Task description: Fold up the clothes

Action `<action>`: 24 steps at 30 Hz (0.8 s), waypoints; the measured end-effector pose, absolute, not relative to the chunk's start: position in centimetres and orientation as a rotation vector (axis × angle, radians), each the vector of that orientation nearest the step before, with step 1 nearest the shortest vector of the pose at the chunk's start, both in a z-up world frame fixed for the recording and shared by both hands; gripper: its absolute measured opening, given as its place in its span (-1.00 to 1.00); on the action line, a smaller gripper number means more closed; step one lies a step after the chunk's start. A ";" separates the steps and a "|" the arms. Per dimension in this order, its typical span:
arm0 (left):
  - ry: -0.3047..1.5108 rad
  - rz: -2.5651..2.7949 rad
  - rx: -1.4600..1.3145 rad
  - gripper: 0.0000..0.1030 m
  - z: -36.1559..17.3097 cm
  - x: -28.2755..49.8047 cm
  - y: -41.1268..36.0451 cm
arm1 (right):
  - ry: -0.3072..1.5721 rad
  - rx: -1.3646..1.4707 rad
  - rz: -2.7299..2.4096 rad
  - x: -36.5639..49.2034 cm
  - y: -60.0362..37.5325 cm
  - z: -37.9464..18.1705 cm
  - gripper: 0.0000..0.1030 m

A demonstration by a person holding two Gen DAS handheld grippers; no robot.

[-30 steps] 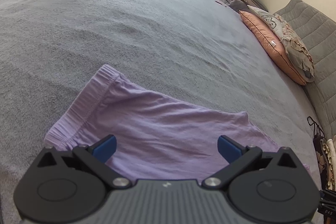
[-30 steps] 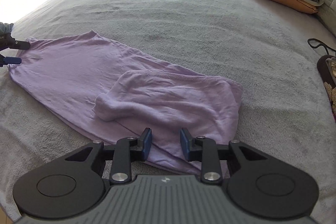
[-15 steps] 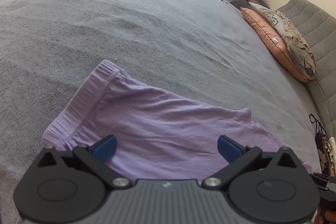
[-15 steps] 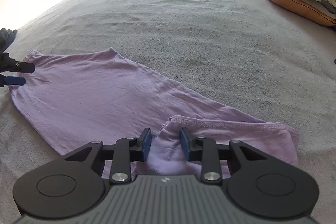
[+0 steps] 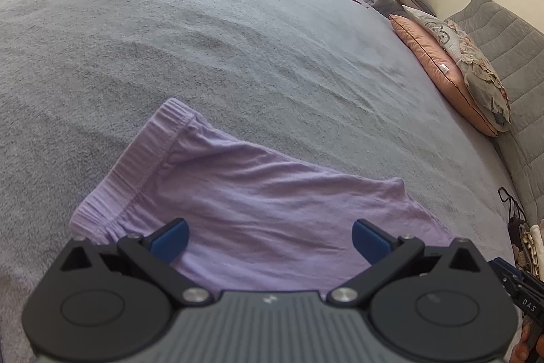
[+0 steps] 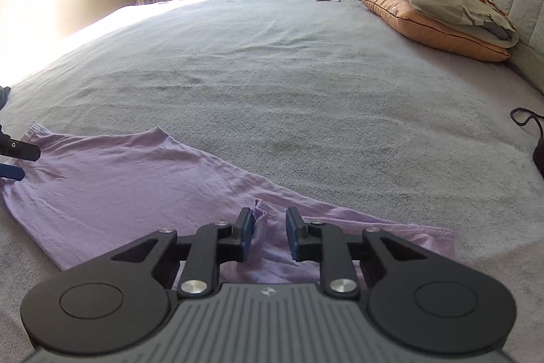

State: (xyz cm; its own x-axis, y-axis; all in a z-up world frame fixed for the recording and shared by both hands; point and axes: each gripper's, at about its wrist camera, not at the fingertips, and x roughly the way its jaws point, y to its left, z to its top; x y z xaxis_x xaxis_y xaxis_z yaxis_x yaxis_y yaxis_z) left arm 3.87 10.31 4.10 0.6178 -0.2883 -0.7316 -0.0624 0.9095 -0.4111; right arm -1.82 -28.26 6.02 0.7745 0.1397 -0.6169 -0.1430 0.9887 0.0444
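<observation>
Left gripper (image 5: 268, 235) fingers wide above purple pants (image 5: 258, 203), low in frame; right gripper (image 6: 269, 232) fingers narrow, opening around hem, ready to fold.

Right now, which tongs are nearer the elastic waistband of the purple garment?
Left. The left tongs hover beside the waistband; the right tongs, opening, sit over the hem at the opposite end.

black two-finger left gripper (image 5: 268, 235), blue pads, silver screws, ribbed grey body
</observation>
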 end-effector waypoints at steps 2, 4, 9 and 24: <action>0.904 -0.139 -0.423 0.99 4.1 3.9 10.2 | 0.640 -0.009 0.201 -2.9 -28.3 7.0 -0.33; 0.907 -0.143 -0.422 0.99 4.1 4.0 10.0 | 0.662 -0.025 0.293 -3.8 -27.4 7.1 -0.33; 0.909 -0.144 -0.419 0.99 4.1 3.9 10.0 | 0.777 -0.141 0.350 -4.0 -24.6 4.8 -0.41; 0.907 -0.141 -0.430 0.99 4.1 3.8 10.3 | 0.797 -0.034 0.218 -2.4 -27.6 4.2 -0.91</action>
